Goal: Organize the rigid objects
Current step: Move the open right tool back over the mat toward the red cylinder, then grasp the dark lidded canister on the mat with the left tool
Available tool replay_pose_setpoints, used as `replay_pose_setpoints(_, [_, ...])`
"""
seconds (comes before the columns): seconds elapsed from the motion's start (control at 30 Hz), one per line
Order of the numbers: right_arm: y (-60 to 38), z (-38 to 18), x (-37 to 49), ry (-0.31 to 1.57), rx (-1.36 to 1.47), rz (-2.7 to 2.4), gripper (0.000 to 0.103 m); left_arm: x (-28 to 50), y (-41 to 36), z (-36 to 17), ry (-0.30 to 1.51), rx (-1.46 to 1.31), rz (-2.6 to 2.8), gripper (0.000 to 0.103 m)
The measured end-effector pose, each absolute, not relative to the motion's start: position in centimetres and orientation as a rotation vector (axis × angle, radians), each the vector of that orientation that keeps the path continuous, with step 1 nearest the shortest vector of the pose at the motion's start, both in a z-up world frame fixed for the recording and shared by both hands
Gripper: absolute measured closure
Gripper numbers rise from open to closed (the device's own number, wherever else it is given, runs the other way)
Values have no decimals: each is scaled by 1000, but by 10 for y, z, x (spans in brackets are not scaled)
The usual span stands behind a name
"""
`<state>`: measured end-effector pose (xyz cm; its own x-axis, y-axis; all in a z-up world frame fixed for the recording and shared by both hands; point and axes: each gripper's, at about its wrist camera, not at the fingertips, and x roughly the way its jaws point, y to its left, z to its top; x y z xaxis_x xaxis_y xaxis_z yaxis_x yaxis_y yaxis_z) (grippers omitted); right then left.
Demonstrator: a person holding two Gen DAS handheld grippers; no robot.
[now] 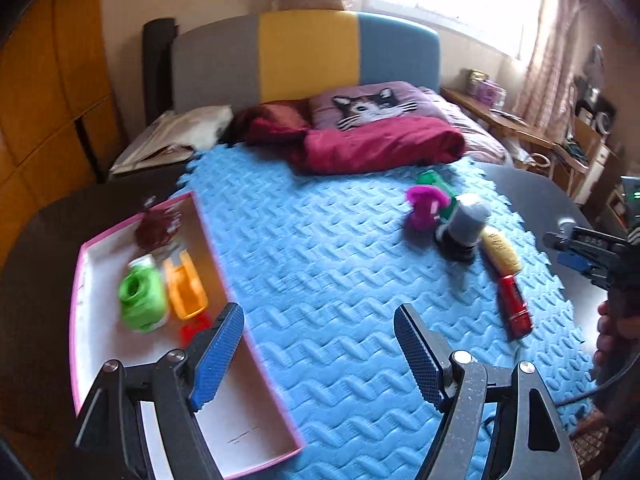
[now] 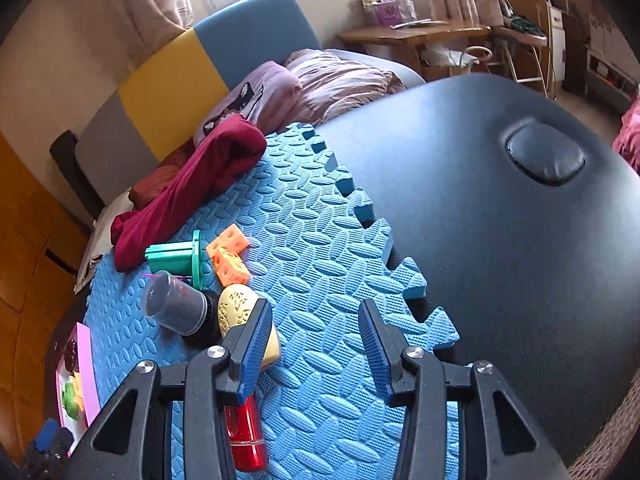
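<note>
A pink-edged white box [image 1: 104, 344] at the left holds a green spool [image 1: 142, 298], an orange piece [image 1: 186, 284], a small red piece [image 1: 196, 326] and a dark red lump [image 1: 158, 226]. My left gripper [image 1: 320, 316] hangs open and empty over the blue foam mat [image 1: 320, 240], beside the box. On the mat lie a magenta piece [image 1: 424, 208], a green spool piece [image 2: 180, 258], orange cube blocks [image 2: 228, 258], a grey jar [image 2: 176, 306] and a yellow-and-red bottle [image 2: 236, 308]. My right gripper [image 2: 314, 308] is open just right of the bottle, with only mat between its fingers.
The mat covers part of a black padded table [image 2: 500, 220]. A dark red cloth [image 2: 200, 184] lies at the mat's far edge, with a bed and pillows behind. A wooden desk [image 2: 412, 30] and shelves stand to the right. A hand holds the right gripper [image 1: 560, 246].
</note>
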<state>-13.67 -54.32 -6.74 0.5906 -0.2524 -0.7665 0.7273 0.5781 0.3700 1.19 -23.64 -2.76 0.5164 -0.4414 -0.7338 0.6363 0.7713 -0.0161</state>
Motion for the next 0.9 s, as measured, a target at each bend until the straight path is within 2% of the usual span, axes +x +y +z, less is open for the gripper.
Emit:
replay_pose_setpoints(0.8, [-547, -80, -132, 781, 801, -599, 58, 21, -425, -50, 750, 403, -931, 25])
replay_pose_setpoints(0.87, [-547, -80, -132, 780, 806, -595, 58, 25, -434, -57, 771, 409, -930, 29])
replay_pose_setpoints(0.9, [-547, -80, -132, 781, 809, -593, 58, 28, -437, -62, 786, 409, -932, 41])
